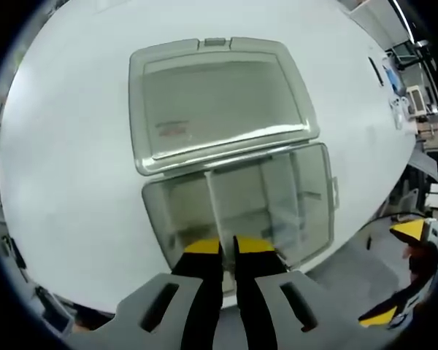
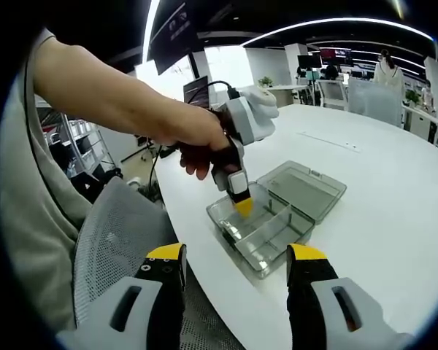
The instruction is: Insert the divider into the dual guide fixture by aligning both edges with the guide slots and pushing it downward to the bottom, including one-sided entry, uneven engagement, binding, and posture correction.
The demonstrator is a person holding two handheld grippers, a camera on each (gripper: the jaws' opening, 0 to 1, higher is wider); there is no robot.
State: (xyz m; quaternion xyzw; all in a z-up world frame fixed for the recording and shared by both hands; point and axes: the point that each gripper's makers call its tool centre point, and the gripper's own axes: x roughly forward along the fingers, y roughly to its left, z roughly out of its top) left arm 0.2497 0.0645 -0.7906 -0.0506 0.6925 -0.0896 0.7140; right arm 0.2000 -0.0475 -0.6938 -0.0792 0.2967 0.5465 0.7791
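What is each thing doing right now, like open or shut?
Box: open, on the table.
Lid: folded back flat on the table.
Divider: standing upright inside the box.
Left gripper: jaws nearly closed at the box's near wall; a grip can't be told.
Right gripper: open, holding nothing, back from the box.

Big white counter (image 2: 394,189), grey mesh chair (image 2: 120,240) tucked beside it, ceiling light strips (image 2: 328,23) glowing over distant office desks (image 2: 296,89)
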